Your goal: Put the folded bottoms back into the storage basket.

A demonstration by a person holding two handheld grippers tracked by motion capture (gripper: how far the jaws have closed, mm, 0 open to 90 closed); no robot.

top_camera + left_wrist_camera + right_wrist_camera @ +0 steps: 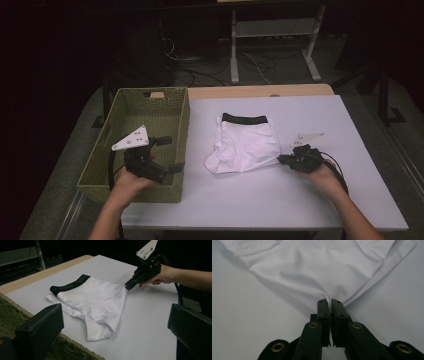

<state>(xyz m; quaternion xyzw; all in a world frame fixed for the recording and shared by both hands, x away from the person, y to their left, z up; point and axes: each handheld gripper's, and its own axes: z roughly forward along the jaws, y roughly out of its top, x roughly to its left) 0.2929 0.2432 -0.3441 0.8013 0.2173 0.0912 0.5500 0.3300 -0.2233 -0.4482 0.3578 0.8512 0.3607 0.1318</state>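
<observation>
High view shows a white table (300, 195) with a strip of bare wood along its far edge, standing in a dark room where cables and the legs of a pale frame sit on the floor beyond. Next in size, a woven basket (181, 125) rests on the table's left end, empty as far as can be seen. Beside it, near the table's middle, lie folded white shorts with a black waistband (247, 142), waistband toward the far side. The left gripper (172, 154) hangs over the basket's near part with its jaws wide apart and nothing between them. The right gripper (330, 302) lies low at the garment's right edge, its jaws pinched together on a small gather of white cloth, which fans out from the tips. The step in hand looks like the pick-up of the shorts. The next move likely calls for a lift that keeps the fold together, then a carry leftward over the basket rim; a single-corner grip may let the fold fall open.
</observation>
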